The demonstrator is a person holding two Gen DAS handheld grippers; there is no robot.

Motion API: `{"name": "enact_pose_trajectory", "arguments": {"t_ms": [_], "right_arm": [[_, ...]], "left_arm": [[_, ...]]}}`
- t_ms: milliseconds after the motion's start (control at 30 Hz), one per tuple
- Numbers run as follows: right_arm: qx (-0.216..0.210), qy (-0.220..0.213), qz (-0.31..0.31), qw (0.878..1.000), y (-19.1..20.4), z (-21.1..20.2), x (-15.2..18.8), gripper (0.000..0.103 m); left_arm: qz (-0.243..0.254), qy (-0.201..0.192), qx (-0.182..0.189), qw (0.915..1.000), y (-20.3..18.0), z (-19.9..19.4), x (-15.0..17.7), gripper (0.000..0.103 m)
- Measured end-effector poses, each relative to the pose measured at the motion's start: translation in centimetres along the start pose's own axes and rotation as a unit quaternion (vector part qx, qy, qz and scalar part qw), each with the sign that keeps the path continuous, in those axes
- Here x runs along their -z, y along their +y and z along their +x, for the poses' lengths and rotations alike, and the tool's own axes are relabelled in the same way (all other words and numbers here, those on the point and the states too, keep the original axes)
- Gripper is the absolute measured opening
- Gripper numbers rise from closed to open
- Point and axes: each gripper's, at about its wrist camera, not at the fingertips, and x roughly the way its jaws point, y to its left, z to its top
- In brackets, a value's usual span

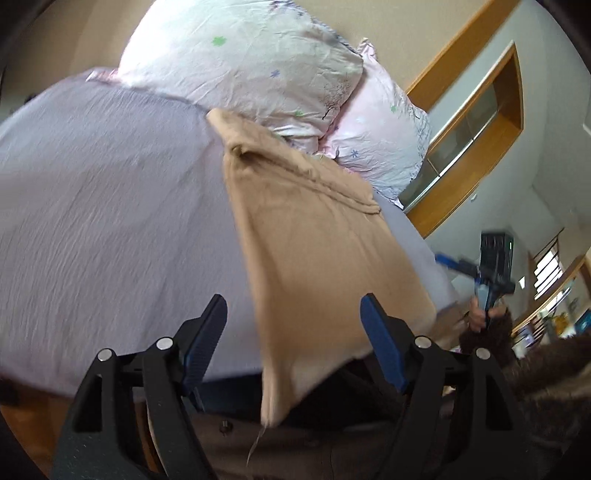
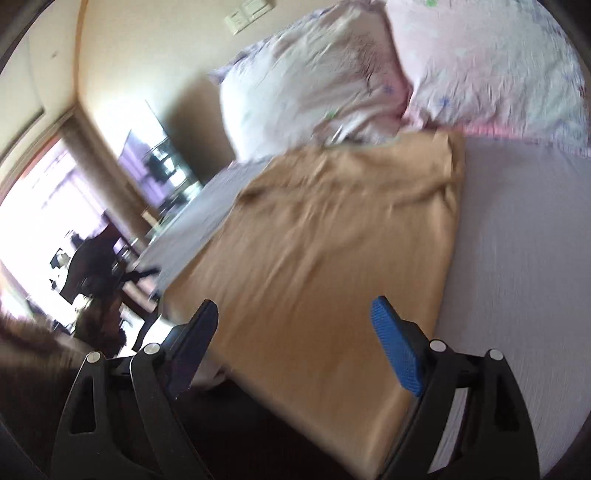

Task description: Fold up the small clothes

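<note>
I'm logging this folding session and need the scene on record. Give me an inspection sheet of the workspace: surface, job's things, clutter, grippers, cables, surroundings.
Surface: bed with a pale lilac sheet, lightly wrinkled.
Job's things: one tan garment spread on the sheet, its near corner hanging over the bed edge.
Clutter: two floral pillows at the head of the bed, touching the garment's far end.
Grippers: left hand-held gripper open, garment corner between the fingers, ungripped; right hand-held gripper open over the garment's near edge.
Cables: nothing seen.
Surroundings: beige wall with switch plates, wood-framed window, bright window at the left of the right wrist view; both views blurred.
</note>
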Motion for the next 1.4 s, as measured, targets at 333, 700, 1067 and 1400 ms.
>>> {"name": "enact_pose_trajectory", "arguments": {"t_ms": [333, 700, 1067, 1400], "right_arm": [[-0.026, 0.06, 0.177, 0.982, -6.9, 0.6, 11.3, 0.081], [-0.179, -0.004, 0.126, 0.976, -4.8, 1.7, 8.9, 0.007], [-0.049, -0.213, 0.073, 0.973, -8.5, 3.2, -15.7, 0.007], [0.089, -0.121, 0.273, 0.95, -19.7, 16.1, -20.9, 0.01]], "left_arm": [[-0.041, 0.079, 0.026, 0.9957, 2.3, 4.0, 4.0, 0.076], [-0.146, 0.092, 0.138, 0.9753, 1.6, 7.9, 3.7, 0.004], [-0.116, -0.069, 0.111, 0.9846, 1.4, 10.9, -18.4, 0.004], [-0.232, -0.04, 0.02, 0.9717, 8.3, 23.5, -25.9, 0.005]]}}
